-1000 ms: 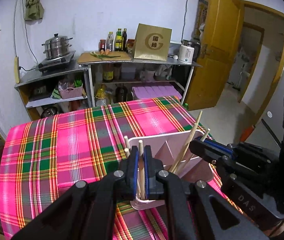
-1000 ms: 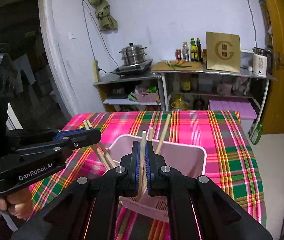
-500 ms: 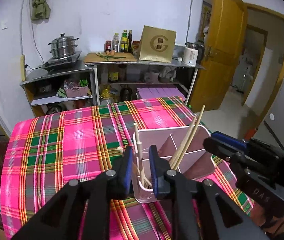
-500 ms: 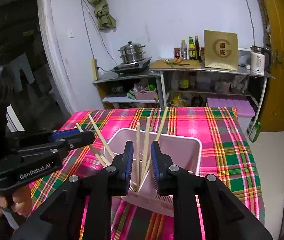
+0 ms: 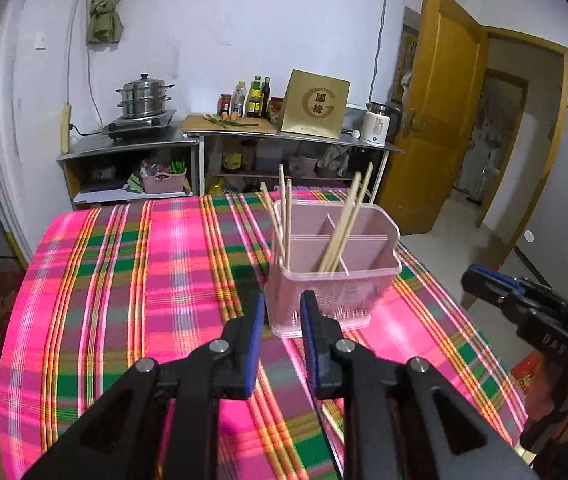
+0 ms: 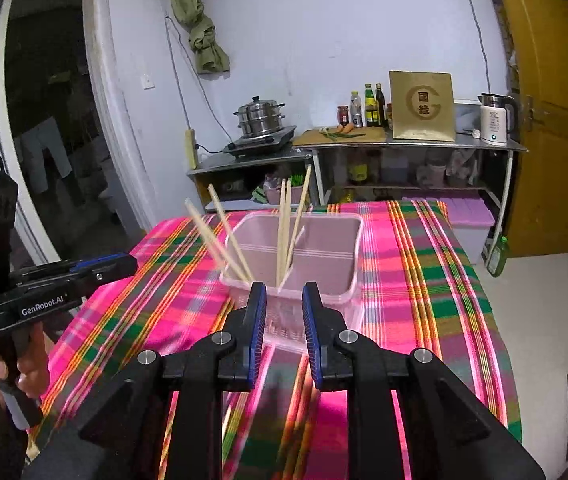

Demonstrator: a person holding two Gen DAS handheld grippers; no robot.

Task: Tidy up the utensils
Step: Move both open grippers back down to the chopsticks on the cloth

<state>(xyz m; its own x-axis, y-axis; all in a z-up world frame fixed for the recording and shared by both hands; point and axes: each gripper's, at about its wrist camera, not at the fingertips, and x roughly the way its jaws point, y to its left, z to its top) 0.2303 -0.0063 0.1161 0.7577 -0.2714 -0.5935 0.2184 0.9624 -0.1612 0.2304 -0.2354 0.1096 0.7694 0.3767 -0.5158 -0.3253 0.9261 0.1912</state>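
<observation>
A pink divided utensil holder [image 5: 357, 284] [image 6: 323, 252] stands on the plaid tablecloth [image 5: 144, 280]. Several wooden chopsticks lean in it: one group [image 5: 284, 220] in the left compartment and one group [image 5: 343, 224] in the middle. In the right wrist view they show as a left pair [image 6: 220, 236] and a centre group [image 6: 285, 224]. My left gripper [image 5: 282, 308] is open and empty, just in front of the holder. My right gripper [image 6: 282, 298] is open and empty, just in front of the holder; it also shows in the left wrist view [image 5: 487, 284].
A chopstick [image 5: 331, 420] lies on the cloth under my left gripper. Behind the table stands a metal shelf [image 5: 291, 140] with a steamer pot [image 5: 144, 96], bottles, a gold box and a kettle. A yellow door [image 5: 439, 112] is at the right.
Both grippers opened and let go of their chopsticks, which now stand in the holder. Both grippers pulled back and away from the holder.
</observation>
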